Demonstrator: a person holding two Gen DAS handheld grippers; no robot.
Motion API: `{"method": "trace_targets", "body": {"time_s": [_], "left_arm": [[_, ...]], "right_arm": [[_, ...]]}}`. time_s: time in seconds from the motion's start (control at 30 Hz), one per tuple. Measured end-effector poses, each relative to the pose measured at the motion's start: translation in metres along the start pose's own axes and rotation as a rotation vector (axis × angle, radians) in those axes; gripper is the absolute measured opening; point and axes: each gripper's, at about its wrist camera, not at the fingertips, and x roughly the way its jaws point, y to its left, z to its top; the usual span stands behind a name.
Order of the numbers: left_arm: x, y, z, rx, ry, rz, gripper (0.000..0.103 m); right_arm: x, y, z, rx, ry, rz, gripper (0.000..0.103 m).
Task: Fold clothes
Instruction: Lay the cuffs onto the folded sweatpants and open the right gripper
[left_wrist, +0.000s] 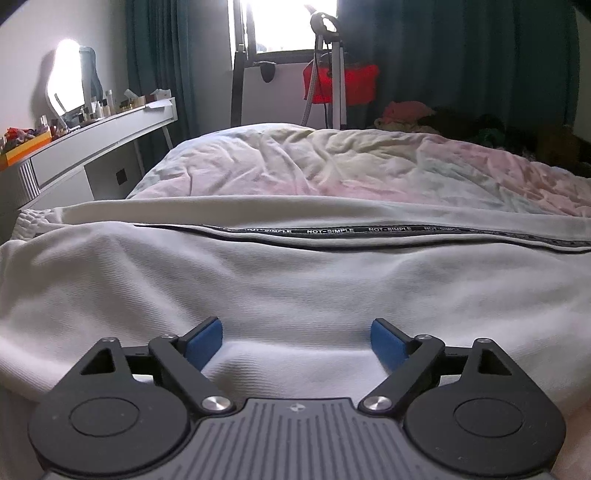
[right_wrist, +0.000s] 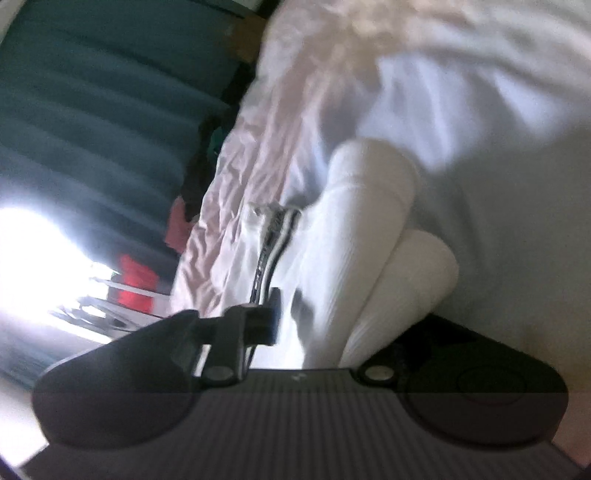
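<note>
Resting low on the white garment, left claw wide open, empty, right claw rolled sideways, clamping bunched fabric

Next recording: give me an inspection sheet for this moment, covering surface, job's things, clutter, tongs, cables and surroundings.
Surface: bed with a rumpled pastel duvet.
Job's things: white garment spread over the bed's near part, with a black lettered tape trim.
Clutter: dark and red clothes pile at the far side.
Tongs: left tongs open, resting on the garment; right tongs shut on a bunched fold of the white garment, view blurred.
Cables: grey hose hanging by a stand.
Surroundings: white dressing table with bottles, green curtains, bright window.
</note>
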Motion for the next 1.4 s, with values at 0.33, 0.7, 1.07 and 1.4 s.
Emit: {"method": "trace_targets", "body": {"time_s": [0.33,0.7,1.07,1.4], "left_arm": [[-0.002,0.003,0.007,-0.019,0.025,-0.015,0.089],[-0.019,0.046,0.022,-0.210,-0.004,-0.033,0.089],[-0.017,0.065,0.029,-0.335,-0.002,-0.099,0.089],[-0.016,0.062,0.028,-0.304,-0.027,-0.125,0.089]], "right_arm": [[-0.052,0.145,-0.067,-0.716,-0.233,0.067,0.011],[-0.082,0.218,-0.287,-1.482,-0.160,0.329,0.011],[-0.075,0.188,-0.387,-1.795,0.051,0.312,0.012],[-0.072,0.207,-0.370,-1.564,0.400,0.342,0.046]]}}
